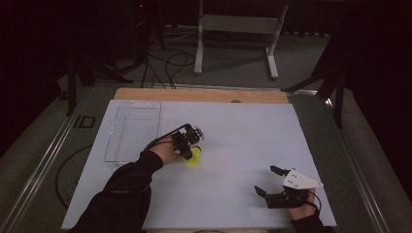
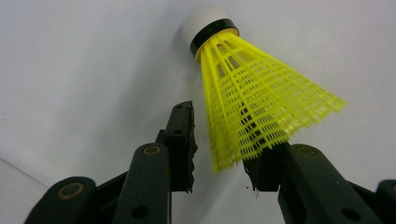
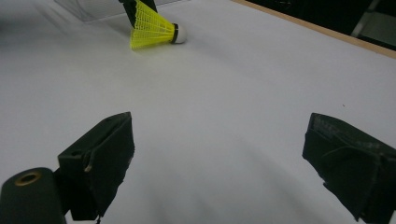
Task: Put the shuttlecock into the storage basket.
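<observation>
Shuttlecock (image 2: 261,107): yellow plastic mesh skirt, black band, white rounded cork. It lies on its side on the white table sheet (image 1: 233,141), roughly centre-left, just right of the clear tray (image 1: 132,131).

Left gripper (image 2: 219,149): jaws partly open and straddling the flared end of the skirt. The right jaw sits behind the mesh and looks to be touching it; the left jaw stands just apart from the skirt edge. Not clamped, as far as the left gripper view shows.

Right gripper (image 3: 219,154): jaws wide apart, holding nothing, low over bare sheet at the near right of the table, well apart from the shuttlecock.

View differences:
- Left gripper view gives the mesh pattern, band and cork in detail, plus the gap at the left jaw. High view reduces the shuttlecock (image 1: 193,158) to a yellow blob under the left gripper (image 1: 187,145).
- Right gripper view shows the shuttlecock (image 3: 154,29) from the side, cork pointing right, with a dark jaw tip at the skirt's top.
- High view shows both forearms in dark sleeves, the grey plate on the right gripper (image 1: 273,182), and the wooden table edge (image 1: 199,94) at the far side.

Hard to make out:
- Room beyond the table is dark; a pale metal frame (image 1: 238,34) stands on the floor.
- Tray is cut off at the top of the right gripper view.
- Whether the skirt's lower edge rests on the sheet is unclear.
</observation>
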`<state>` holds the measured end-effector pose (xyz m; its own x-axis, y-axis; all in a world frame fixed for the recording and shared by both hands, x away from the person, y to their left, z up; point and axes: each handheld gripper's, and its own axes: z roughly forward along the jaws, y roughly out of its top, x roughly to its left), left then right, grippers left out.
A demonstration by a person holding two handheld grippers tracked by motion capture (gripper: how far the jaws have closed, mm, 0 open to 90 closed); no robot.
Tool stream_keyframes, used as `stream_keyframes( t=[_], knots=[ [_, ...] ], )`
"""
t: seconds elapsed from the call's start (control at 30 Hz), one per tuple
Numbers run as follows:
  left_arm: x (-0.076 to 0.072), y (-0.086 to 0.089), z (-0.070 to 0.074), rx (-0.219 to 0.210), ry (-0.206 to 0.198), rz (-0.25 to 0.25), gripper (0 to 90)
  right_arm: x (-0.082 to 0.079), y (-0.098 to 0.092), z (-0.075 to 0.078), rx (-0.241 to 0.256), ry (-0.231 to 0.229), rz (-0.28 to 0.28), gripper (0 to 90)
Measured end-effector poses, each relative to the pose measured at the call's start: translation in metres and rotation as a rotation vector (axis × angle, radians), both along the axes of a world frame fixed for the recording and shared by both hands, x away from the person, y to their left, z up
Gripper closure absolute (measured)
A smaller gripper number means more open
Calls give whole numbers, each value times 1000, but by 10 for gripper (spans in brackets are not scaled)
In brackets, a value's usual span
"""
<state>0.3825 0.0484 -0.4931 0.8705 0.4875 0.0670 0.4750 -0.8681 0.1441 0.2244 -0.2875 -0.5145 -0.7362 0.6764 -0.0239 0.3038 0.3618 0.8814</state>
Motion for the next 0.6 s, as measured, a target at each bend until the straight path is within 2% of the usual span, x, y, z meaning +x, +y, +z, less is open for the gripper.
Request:
stream_keyframes(
  t=[0.23, 0.27, 0.33, 0.43, 0.6],
  knots=[
    [2, -1, -2, 3, 1, 14, 801, 0, 0, 0, 2, 4, 1, 90],
    [2, -1, -1, 6, 7, 25, 852, 0, 0, 0, 2, 5, 1, 89],
    [2, -1, 0, -2, 13, 29, 881, 0, 0, 0, 2, 6, 1, 90],
    [2, -1, 0, 0, 11, 30, 890, 0, 0, -1, 1, 8, 2, 90],
    [3, 0, 8, -21, -11, 62, 897, 0, 0, -1, 0, 10, 5, 89]
  ],
)
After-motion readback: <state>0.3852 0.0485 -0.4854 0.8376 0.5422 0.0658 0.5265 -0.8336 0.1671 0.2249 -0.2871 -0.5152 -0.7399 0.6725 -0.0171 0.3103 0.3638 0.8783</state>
